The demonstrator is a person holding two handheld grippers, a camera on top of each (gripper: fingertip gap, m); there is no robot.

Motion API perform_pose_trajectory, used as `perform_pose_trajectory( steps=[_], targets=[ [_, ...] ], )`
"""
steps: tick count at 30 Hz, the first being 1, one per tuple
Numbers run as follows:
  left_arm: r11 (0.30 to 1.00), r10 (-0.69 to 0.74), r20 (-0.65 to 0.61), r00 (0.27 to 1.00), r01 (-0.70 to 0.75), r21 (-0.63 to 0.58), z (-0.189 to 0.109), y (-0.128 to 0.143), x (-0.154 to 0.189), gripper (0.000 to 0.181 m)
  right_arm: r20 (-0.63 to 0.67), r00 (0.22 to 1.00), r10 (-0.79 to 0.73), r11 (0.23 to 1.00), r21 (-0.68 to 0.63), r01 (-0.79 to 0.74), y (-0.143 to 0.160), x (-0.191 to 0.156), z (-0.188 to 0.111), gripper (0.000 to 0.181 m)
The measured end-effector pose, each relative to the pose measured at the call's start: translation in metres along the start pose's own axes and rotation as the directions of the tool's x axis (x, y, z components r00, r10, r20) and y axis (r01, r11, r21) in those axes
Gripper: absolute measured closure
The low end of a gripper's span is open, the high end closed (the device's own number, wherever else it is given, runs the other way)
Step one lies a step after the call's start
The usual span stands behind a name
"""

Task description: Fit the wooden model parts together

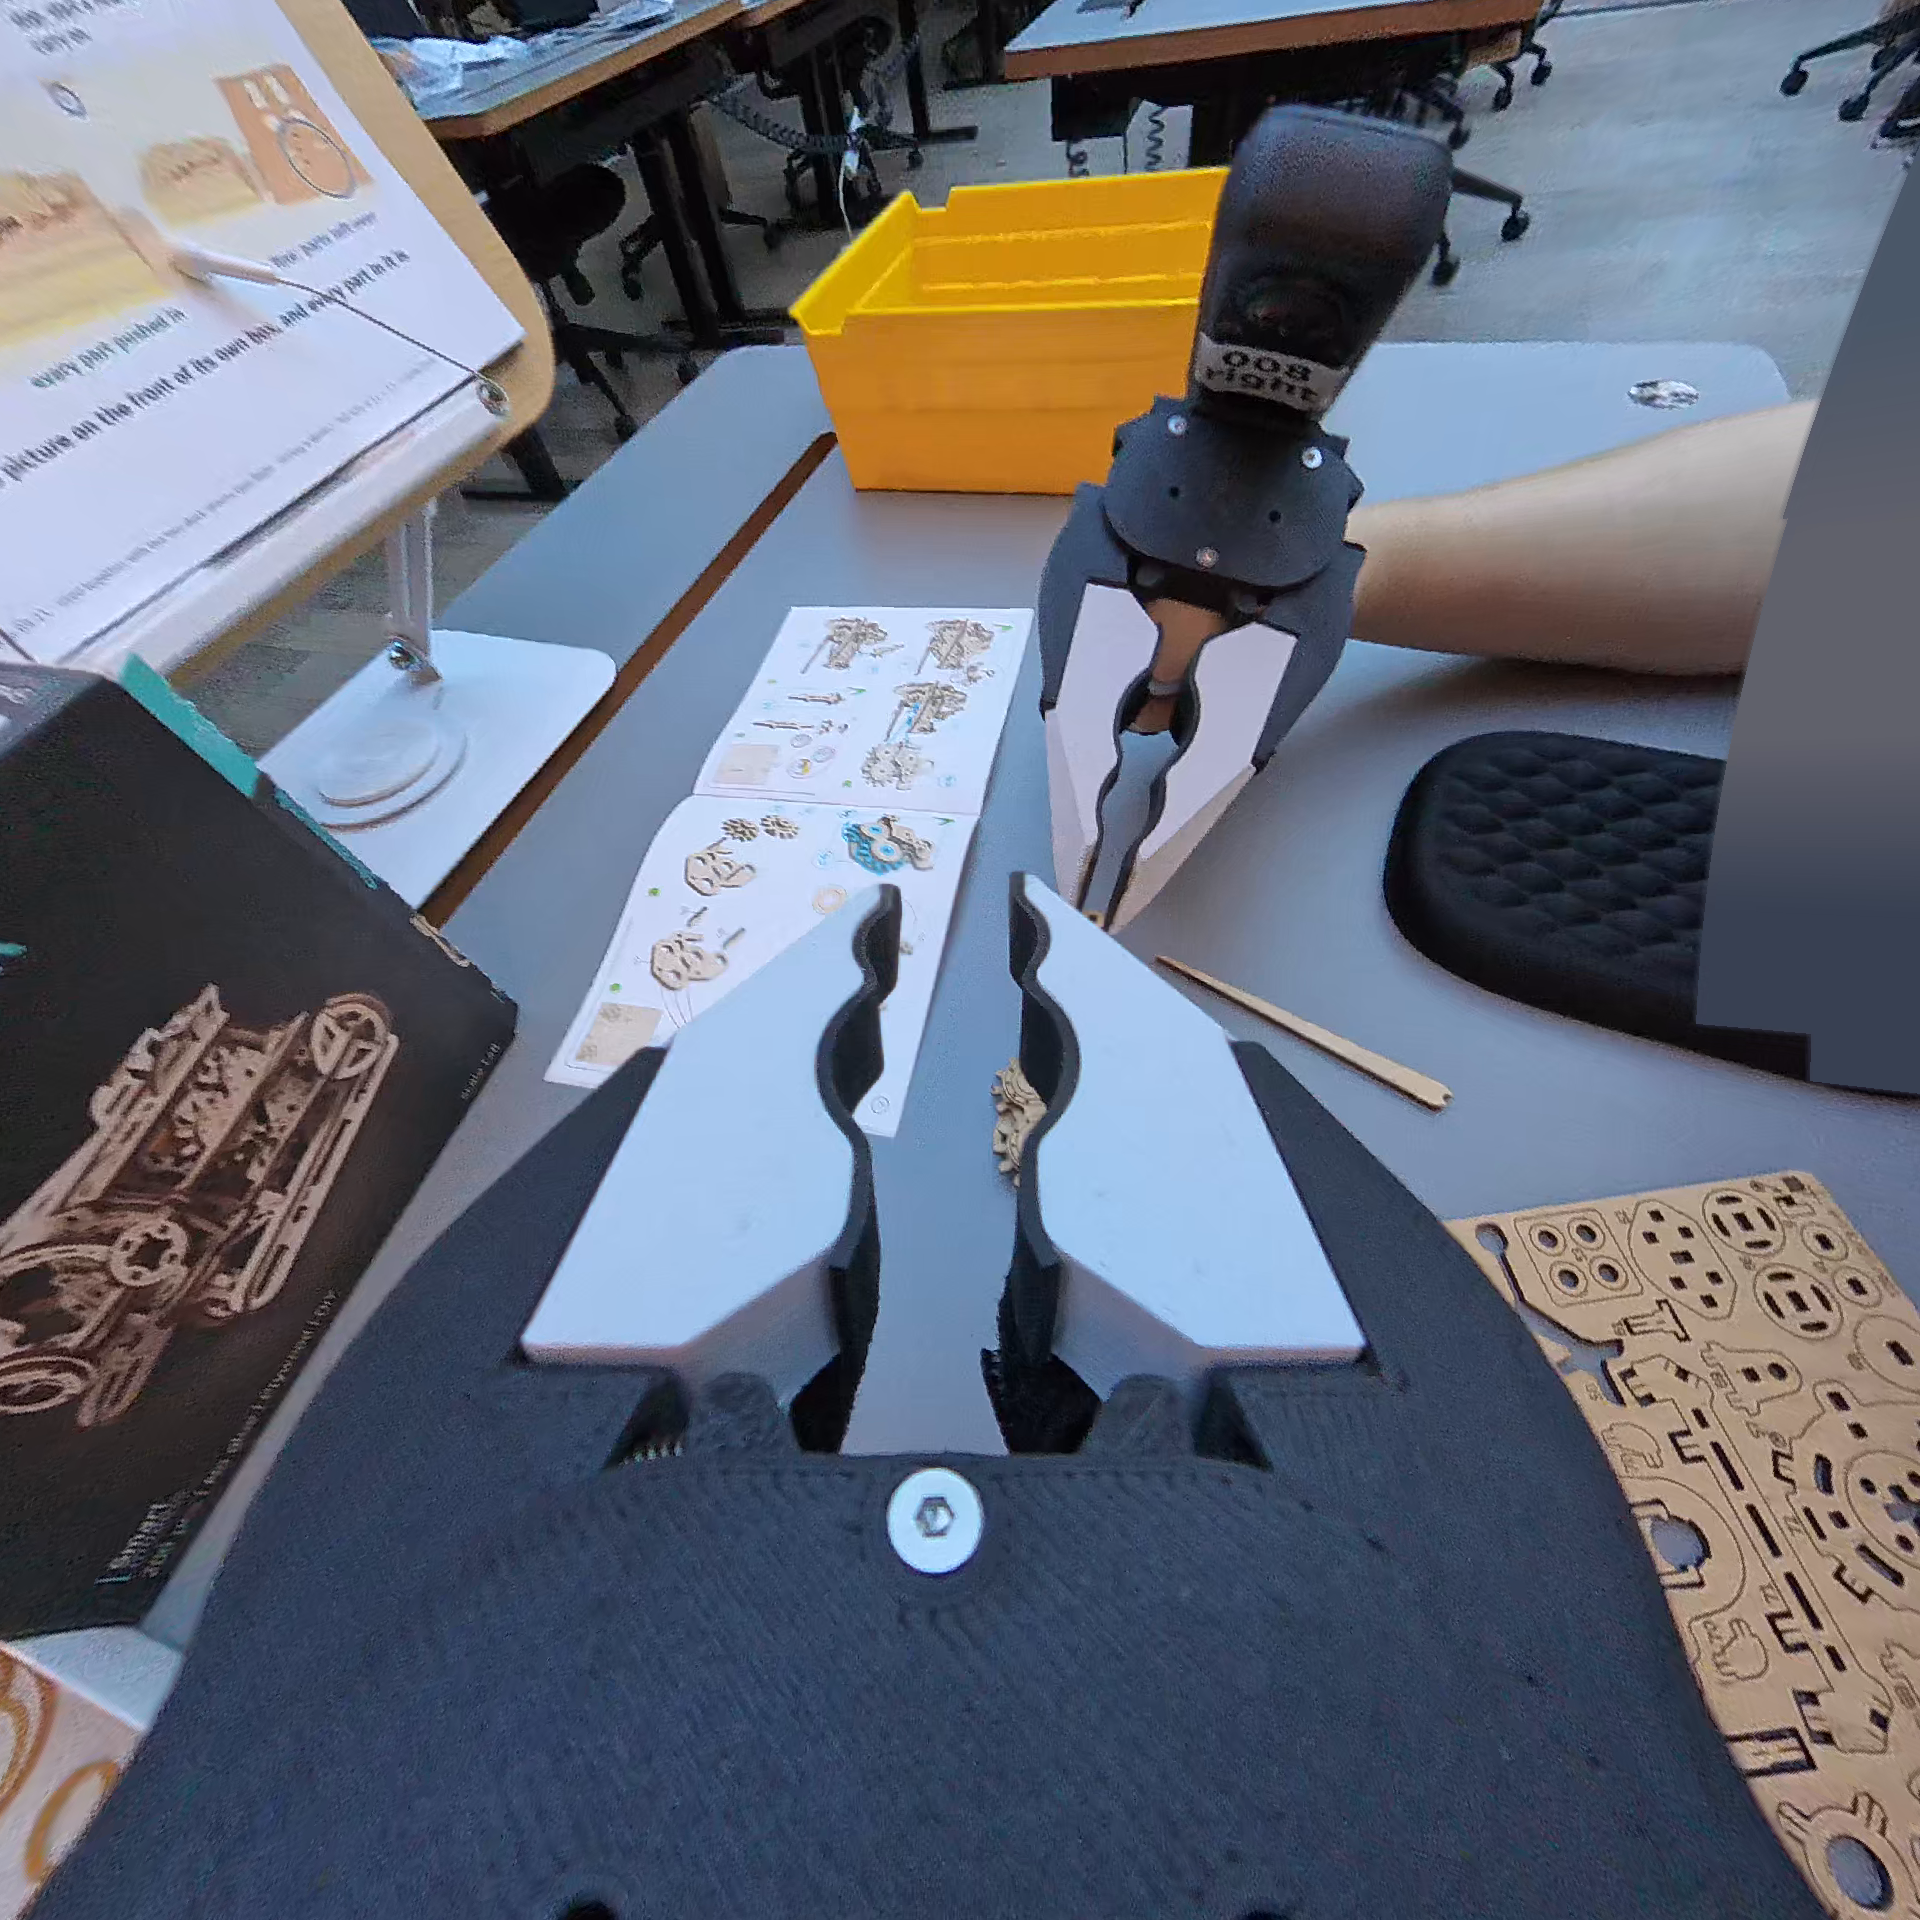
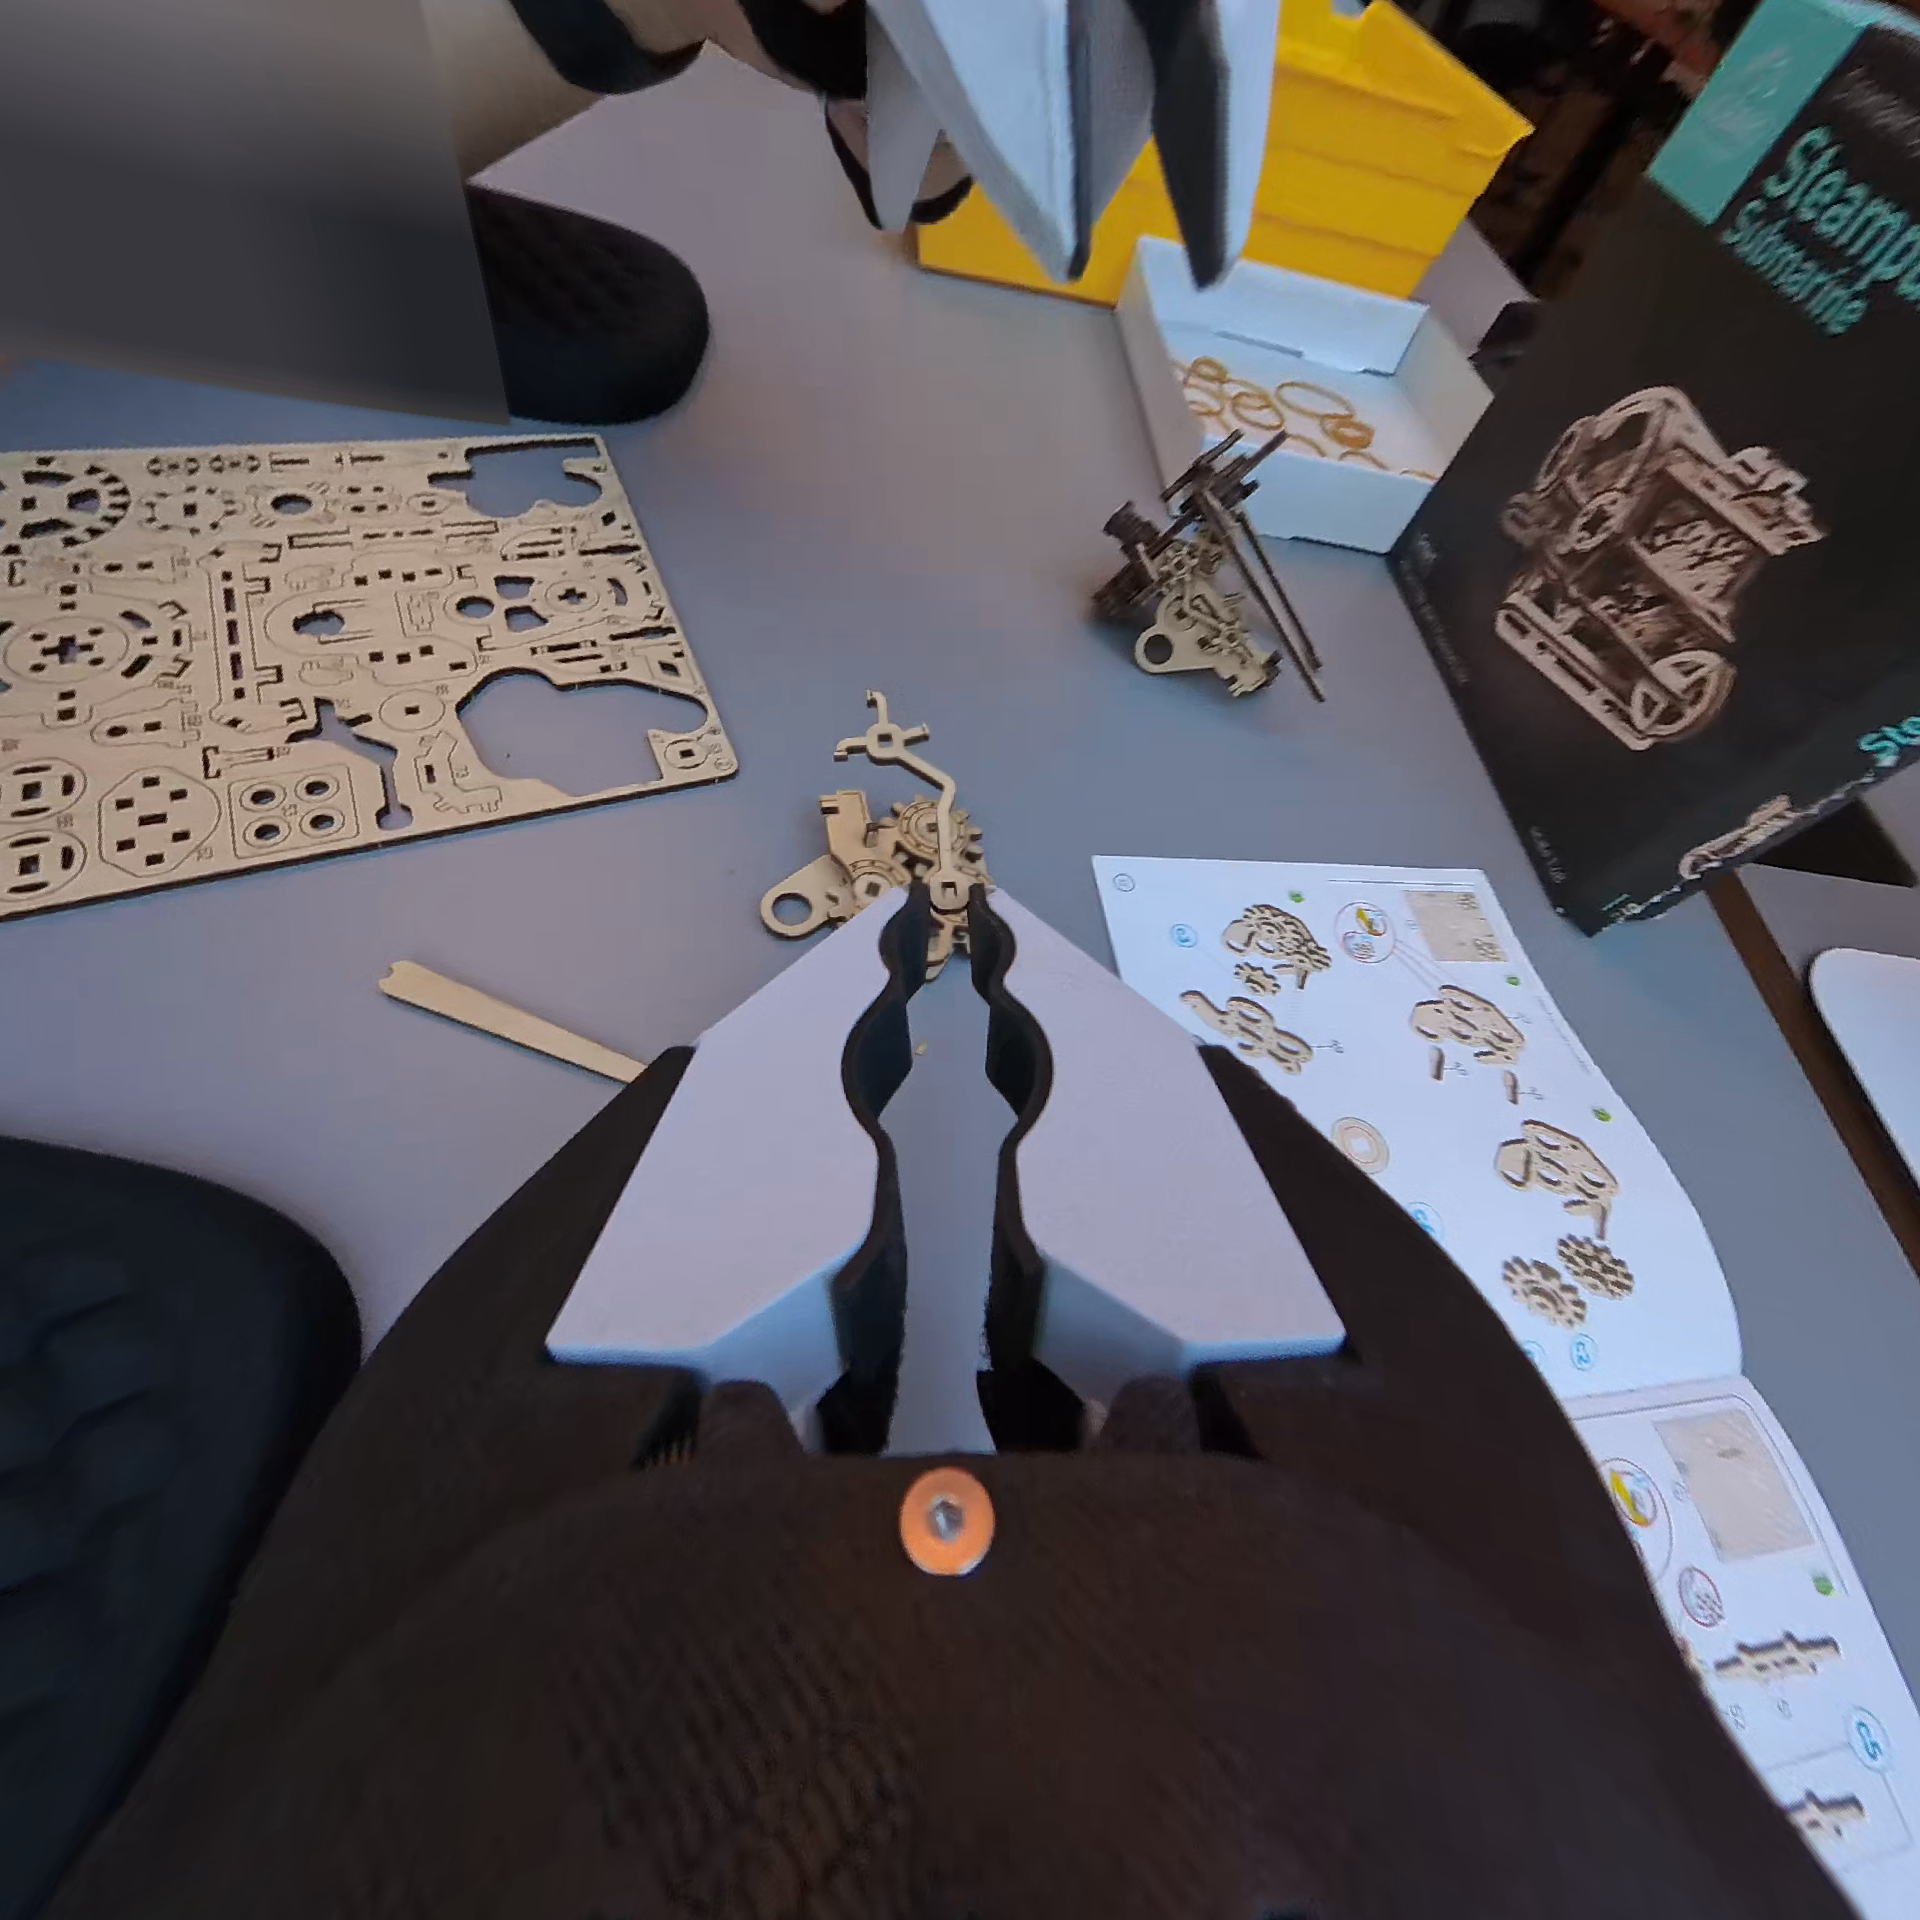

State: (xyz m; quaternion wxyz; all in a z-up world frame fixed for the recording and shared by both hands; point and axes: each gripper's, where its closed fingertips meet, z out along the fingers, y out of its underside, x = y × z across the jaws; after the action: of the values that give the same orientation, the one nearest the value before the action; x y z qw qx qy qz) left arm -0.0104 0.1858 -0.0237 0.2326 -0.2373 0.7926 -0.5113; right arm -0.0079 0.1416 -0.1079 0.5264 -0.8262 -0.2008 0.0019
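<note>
My right gripper [image 2: 948,896] is shut on the square end of a thin wooden lever part [image 2: 940,805] with a cross-shaped tip. The lever is over a flat wooden gear assembly [image 2: 862,868] lying on the grey table. A second, upright wooden assembly [image 2: 1195,608] stands farther right. My left gripper [image 1: 956,904] is open and empty above the table; it also shows at the top of the right wrist view [image 2: 1138,265]. In the left wrist view the right gripper [image 1: 1101,909] points down just beyond my left fingertips, and a piece of the gear assembly [image 1: 1010,1127] peeks out beside my right finger.
A laser-cut wooden parts sheet [image 2: 312,644], a wooden stick [image 2: 509,1023], an instruction leaflet [image 2: 1403,1091], the black kit box [image 2: 1683,520], a white box of rings [image 2: 1299,416], a yellow bin [image 1: 1008,322], black wrist pads [image 1: 1558,883] and a document stand [image 1: 208,260] surround the work spot. The tips of one gripper are about 10 centimeters away from the tips of the other.
</note>
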Motion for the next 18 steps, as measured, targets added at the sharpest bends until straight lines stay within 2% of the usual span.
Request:
perform_pose_trajectory(
  steps=[5, 7, 13, 18],
  targets=[
    [1.0, 0.0, -0.004, 1.0, 0.0, 0.009, -0.002, 0.038, 0.012, 0.163, 0.08, 0.997, 0.013, 0.998, -0.063, -0.008, 0.0, -0.012, 0.012, 0.176],
    [0.999, -0.031, -0.029, 0.999, 0.032, 0.023, -0.002, 0.043, 0.013, 0.165, 0.087, 0.996, 0.001, 0.996, -0.089, 0.007, 0.002, -0.015, 0.019, 0.176],
    [0.97, -0.24, -0.144, 0.96, 0.231, -0.08, 0.008, 0.068, 0.011, 0.154, 0.065, 0.997, -0.027, 0.985, -0.166, 0.038, 0.016, -0.013, 0.027, 0.176],
    [0.965, -0.263, -0.161, 0.951, 0.256, -0.063, 0.021, 0.075, 0.013, 0.155, 0.048, 0.999, -0.025, 0.983, -0.183, 0.033, 0.02, -0.009, 0.026, 0.176]
  ],
)
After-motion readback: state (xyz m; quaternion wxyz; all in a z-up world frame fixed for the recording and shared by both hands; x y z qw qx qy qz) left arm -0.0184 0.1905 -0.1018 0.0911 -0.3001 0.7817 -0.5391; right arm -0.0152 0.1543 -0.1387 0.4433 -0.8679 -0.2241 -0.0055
